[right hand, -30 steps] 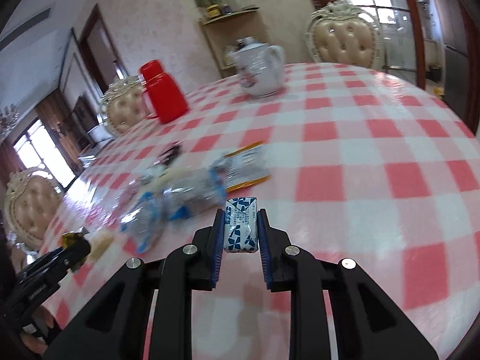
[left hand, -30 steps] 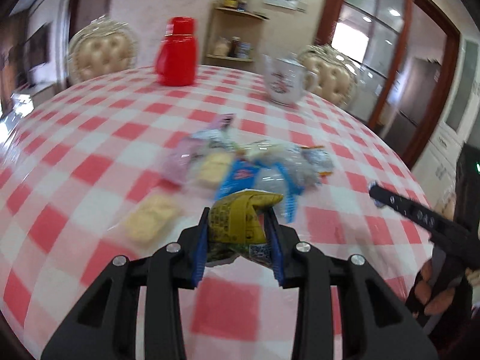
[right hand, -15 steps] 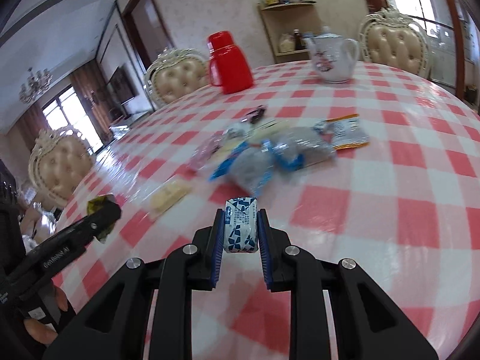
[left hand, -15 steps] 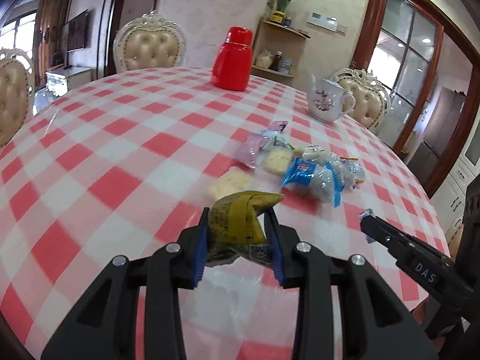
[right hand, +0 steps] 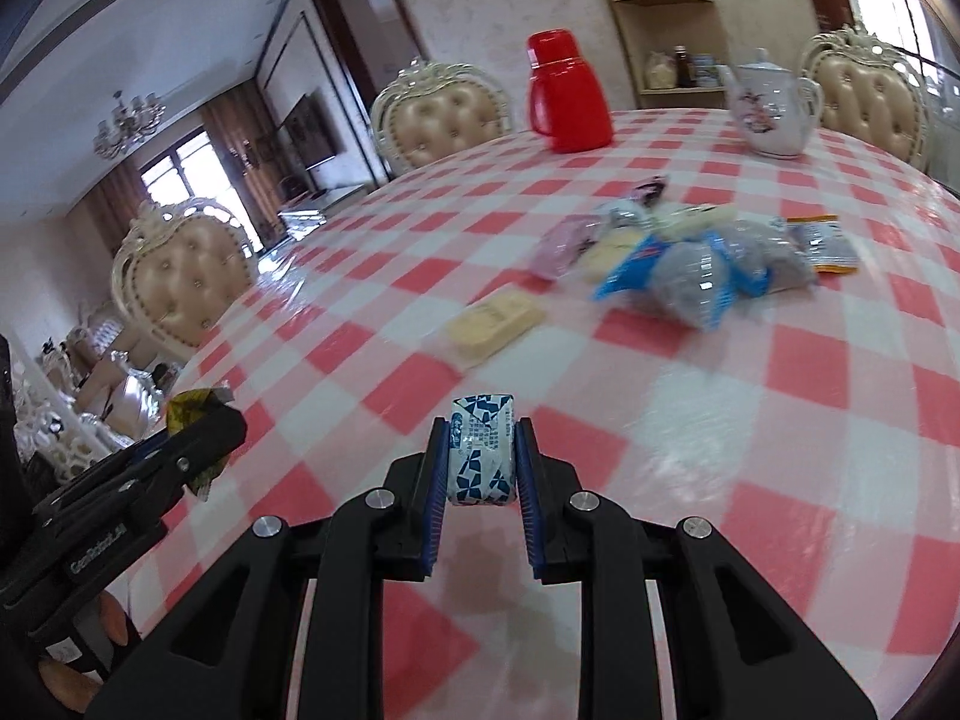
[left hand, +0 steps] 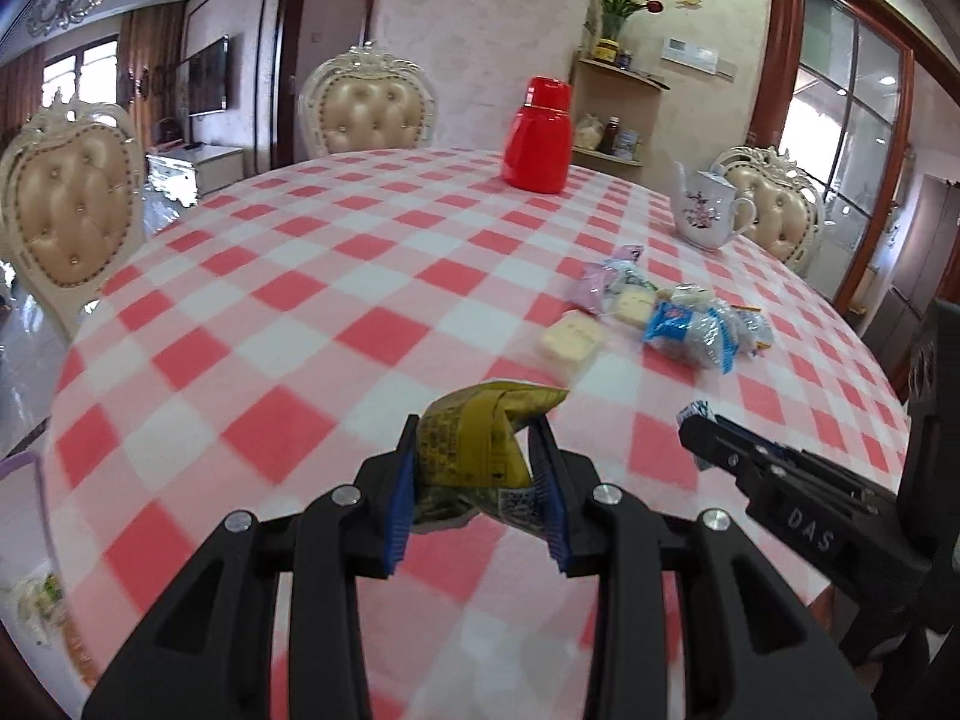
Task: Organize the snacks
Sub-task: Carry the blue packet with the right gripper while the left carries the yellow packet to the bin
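On the checked table [left hand: 312, 312] most of the snack pile [right hand: 678, 258] lies unsorted beyond me, while my left gripper [left hand: 477, 468] clamps a yellow packet [left hand: 474, 444] and my right gripper [right hand: 483, 459] pinches a blue-and-white candy [right hand: 482, 450], neither set down yet.

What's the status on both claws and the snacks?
Left claw shut on yellow packet. Right claw shut on blue-white candy. Snack pile on table, path clear.

We are in a home dining room: round table under a red-and-white checked cloth [left hand: 360, 276], cream tufted carved chairs [left hand: 366, 108], floral white porcelain teapot [left hand: 708, 216], crystal chandelier [right hand: 129, 120].
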Available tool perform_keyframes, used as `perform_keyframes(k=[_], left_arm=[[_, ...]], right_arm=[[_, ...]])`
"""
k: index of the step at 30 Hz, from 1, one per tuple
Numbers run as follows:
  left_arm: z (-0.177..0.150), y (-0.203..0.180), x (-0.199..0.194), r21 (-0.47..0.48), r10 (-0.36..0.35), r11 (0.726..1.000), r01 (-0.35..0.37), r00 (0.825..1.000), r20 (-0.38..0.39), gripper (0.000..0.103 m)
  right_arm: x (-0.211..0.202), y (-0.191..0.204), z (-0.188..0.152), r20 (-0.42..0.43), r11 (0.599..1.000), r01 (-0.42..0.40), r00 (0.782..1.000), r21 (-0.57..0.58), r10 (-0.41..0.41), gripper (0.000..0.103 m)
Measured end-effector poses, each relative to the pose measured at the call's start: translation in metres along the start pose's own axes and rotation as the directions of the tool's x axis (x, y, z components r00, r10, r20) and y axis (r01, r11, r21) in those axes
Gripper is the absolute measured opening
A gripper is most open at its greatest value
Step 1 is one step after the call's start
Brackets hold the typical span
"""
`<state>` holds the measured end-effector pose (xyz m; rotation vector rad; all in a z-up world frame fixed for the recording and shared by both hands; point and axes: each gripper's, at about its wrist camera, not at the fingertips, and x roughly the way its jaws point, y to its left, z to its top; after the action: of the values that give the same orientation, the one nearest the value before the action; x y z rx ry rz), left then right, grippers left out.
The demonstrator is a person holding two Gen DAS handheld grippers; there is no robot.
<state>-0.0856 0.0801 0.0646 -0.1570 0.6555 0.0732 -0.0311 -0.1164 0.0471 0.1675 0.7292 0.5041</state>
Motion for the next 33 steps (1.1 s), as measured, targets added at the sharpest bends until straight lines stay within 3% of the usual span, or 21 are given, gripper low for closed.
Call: perform_keyframes(k=[5, 15, 24, 33], left_arm=[[-0.014, 0.029, -0.029, -0.018, 0.027, 0.999, -0.027, 1.000, -0.004, 0.036], [-0.032, 0.080, -0.081, -0.043, 0.088, 0.995, -0.087, 0.996, 0.027, 0.036], [-0.045, 0.106, -0.096, -0.064, 0.091, 0.994, -0.090, 0.996, 0.013, 0.036], [-0.045, 0.156, -0.126, -0.132, 0.126, 0.984, -0.122, 0.992, 0.027, 0.036]], right_arm=[[-0.001, 0.026, -0.006, -0.005, 0.998, -0.062, 0.998, 0.001, 0.062, 0.022], [0.007, 0.071, -0.017, -0.042, 0.992, -0.111, 0.993, -0.051, 0.109, 0.022], [0.009, 0.102, -0.028, -0.085, 0.984, -0.152, 0.986, -0.096, 0.144, 0.022], [0.003, 0.163, -0.051, -0.149, 0.948, -0.233, 0.967, -0.215, 0.204, 0.022]])
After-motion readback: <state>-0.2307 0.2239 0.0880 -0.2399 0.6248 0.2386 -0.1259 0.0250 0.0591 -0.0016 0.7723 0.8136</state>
